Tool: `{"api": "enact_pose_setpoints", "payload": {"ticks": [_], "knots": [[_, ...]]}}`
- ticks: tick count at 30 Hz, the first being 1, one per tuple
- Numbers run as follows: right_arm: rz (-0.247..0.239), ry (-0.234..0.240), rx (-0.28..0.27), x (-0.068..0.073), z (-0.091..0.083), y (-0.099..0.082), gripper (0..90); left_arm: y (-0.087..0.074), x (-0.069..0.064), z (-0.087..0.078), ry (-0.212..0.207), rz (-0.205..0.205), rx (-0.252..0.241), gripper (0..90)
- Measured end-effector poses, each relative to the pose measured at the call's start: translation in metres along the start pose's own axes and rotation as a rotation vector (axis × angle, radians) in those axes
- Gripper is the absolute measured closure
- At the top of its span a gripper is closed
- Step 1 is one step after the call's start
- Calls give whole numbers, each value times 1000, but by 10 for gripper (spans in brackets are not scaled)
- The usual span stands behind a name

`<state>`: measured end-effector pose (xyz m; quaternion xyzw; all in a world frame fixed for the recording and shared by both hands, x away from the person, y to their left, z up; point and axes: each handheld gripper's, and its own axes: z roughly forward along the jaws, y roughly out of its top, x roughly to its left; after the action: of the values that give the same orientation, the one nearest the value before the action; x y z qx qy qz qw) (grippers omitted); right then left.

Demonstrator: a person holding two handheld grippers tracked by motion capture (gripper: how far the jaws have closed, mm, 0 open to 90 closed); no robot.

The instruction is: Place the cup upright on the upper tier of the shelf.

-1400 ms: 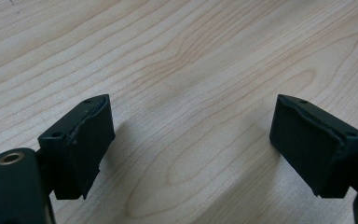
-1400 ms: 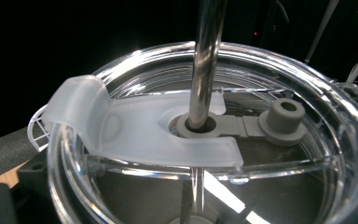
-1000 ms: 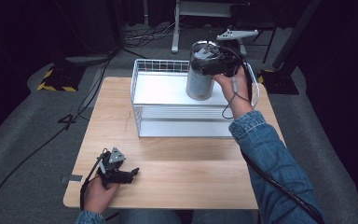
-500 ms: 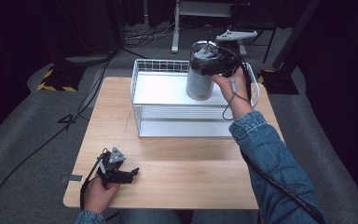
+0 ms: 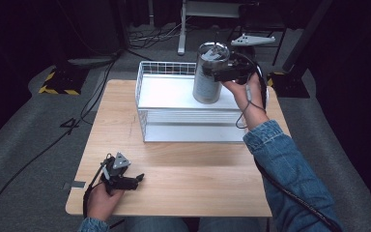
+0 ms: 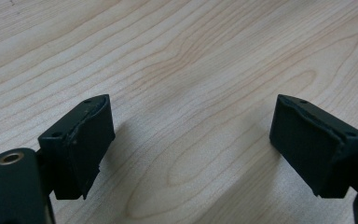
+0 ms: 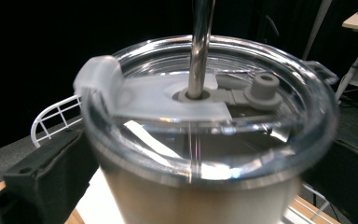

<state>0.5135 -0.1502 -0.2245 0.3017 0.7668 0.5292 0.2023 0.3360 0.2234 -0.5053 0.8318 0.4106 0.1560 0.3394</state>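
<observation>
Your right gripper (image 5: 216,72) sits at the upper part of the silver steel tumbler with a clear plastic lid (image 5: 209,77), its jaws on either side of the body just under the lid rim. They have just been opening, and in the right gripper view the left pad (image 7: 51,175) stands beside the wall rather than pressing it; the tumbler is between them. The tumbler stands upright, long axis vertical, lid up, with a metal straw (image 7: 200,42) rising through the lid's centre. It rests inside the white wire basket (image 5: 164,72), at the right of its white floor. The basket sits at the far side of the light wooden table (image 5: 198,169). Your left gripper (image 5: 125,180) lies near the table's near left corner, well apart from the tumbler, jaws spread wide over bare wood.
</observation>
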Motion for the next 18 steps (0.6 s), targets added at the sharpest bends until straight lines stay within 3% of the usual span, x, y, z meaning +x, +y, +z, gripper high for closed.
{"api": "enact_pose_setpoints", "payload": {"ticks": [5, 18], "knots": [[12, 5, -23, 1, -14, -5, 0, 0, 1, 0, 1, 9, 3, 142], [-29, 36, -45, 9, -53, -10, 0, 0, 0, 0, 1, 7, 4, 142]]}}
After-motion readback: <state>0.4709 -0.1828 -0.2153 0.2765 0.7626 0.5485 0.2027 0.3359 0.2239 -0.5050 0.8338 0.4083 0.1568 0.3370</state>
